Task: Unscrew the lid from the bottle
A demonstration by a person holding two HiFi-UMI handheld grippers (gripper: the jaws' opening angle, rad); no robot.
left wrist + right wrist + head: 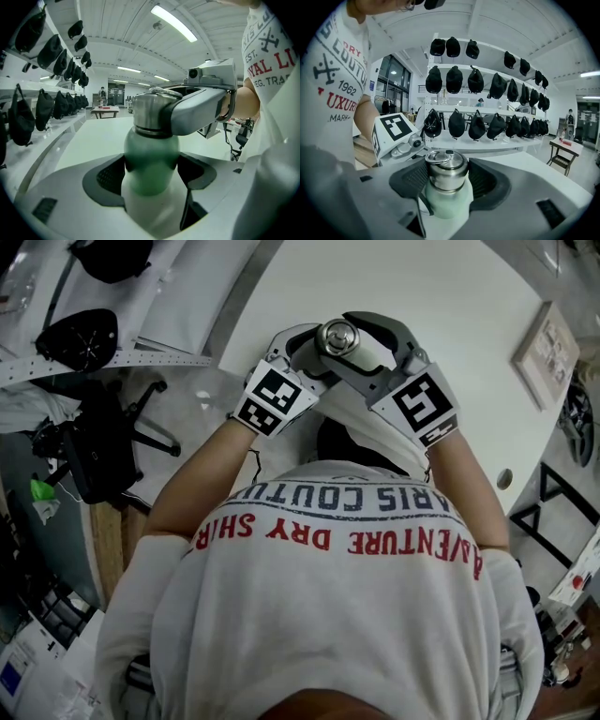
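Bottle [151, 154]: pale green body, steel lid [446, 169] with ring, top centre of head view | my left gripper [150, 180] clamps its body | my right gripper [446, 185] pinches the lid between both pads.

The lid [337, 337] sat on the bottle [152, 145], above the table [450, 296]. The left gripper [152, 174] lay at the bottle's 8 o'clock, clasping its body. The right gripper [447, 180] lay at 4 o'clock, higher, clasping the lid.
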